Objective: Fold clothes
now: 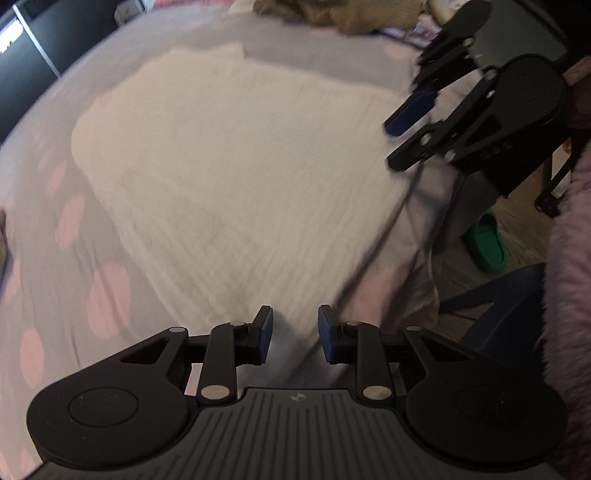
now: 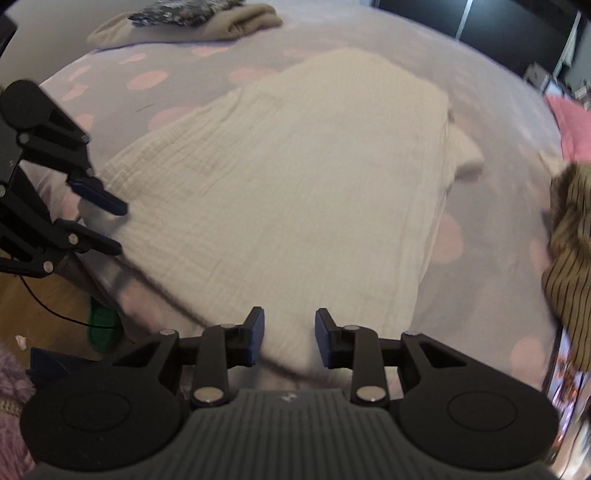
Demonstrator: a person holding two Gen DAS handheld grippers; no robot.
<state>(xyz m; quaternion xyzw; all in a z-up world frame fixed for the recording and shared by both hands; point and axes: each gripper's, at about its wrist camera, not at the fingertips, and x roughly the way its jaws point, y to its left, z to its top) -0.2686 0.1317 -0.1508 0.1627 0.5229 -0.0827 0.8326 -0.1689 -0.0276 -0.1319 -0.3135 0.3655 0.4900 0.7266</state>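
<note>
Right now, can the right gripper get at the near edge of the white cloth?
Probably yes. The right gripper hangs open just over the white cloth, and nothing lies between its fingers and that edge.

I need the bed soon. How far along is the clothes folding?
Done: the cream garment lies flat on the dotted bedspread, apparently folded at least once. In hand: nothing; the left tongs and right tongs stand open over its near edge. Left: any further fold of it, plus the striped garment and a beige pile, both still crumpled.
</note>
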